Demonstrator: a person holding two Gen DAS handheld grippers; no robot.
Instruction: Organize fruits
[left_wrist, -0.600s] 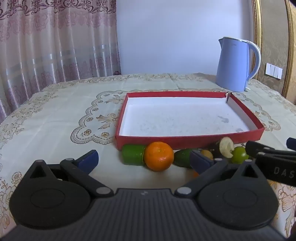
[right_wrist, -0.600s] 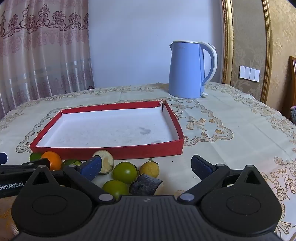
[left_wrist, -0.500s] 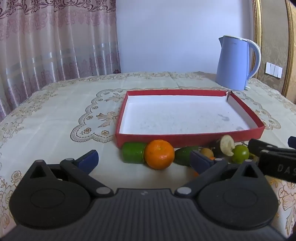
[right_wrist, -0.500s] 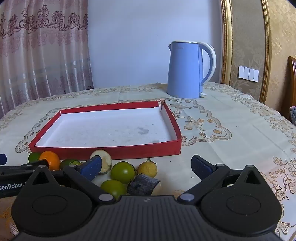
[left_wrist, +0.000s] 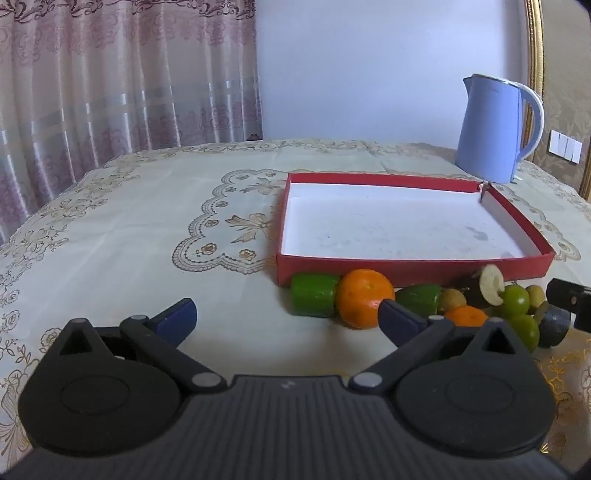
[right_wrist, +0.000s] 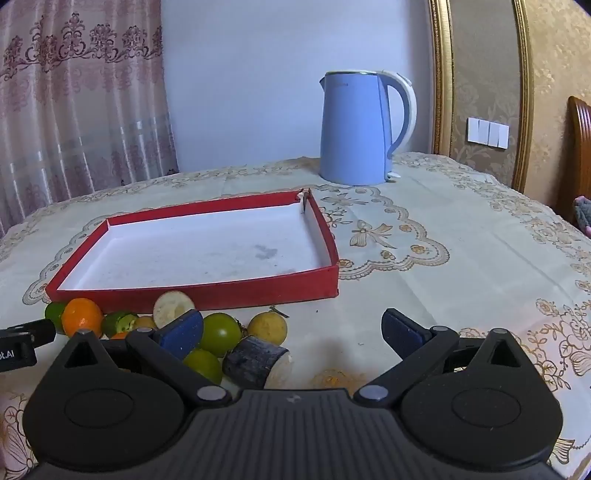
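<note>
The left gripper (left_wrist: 286, 317) stands spread wide with nothing between its blue pads, hovering over bare cloth just in front of the red tray (left_wrist: 413, 266). The right gripper (right_wrist: 291, 328) is equally released; a dark-skinned cut piece (right_wrist: 255, 362) and green round fruits (right_wrist: 221, 333) lie on the cloth between its fingers, untouched. All the fruit sits in a row along the tray's near wall, outside it, and the tray's white floor holds none. The left wrist view shows a green cylinder piece (left_wrist: 314, 300) touching a large orange (left_wrist: 364, 297) near the tray's near left corner, plus a smaller orange (left_wrist: 466, 316) half hidden behind a pad. The right wrist view alone shows a yellow fruit (right_wrist: 266, 326) and a pale cut slice (right_wrist: 173, 306) leaning against the tray wall. Beyond the tray's far right corner stands a blue kettle (right_wrist: 356, 127). The table wears a cream embroidered cloth (left_wrist: 129, 229); pink patterned curtains (left_wrist: 122, 77) hang behind the tray, and wall switches (right_wrist: 487, 132) sit right of the kettle.
</note>
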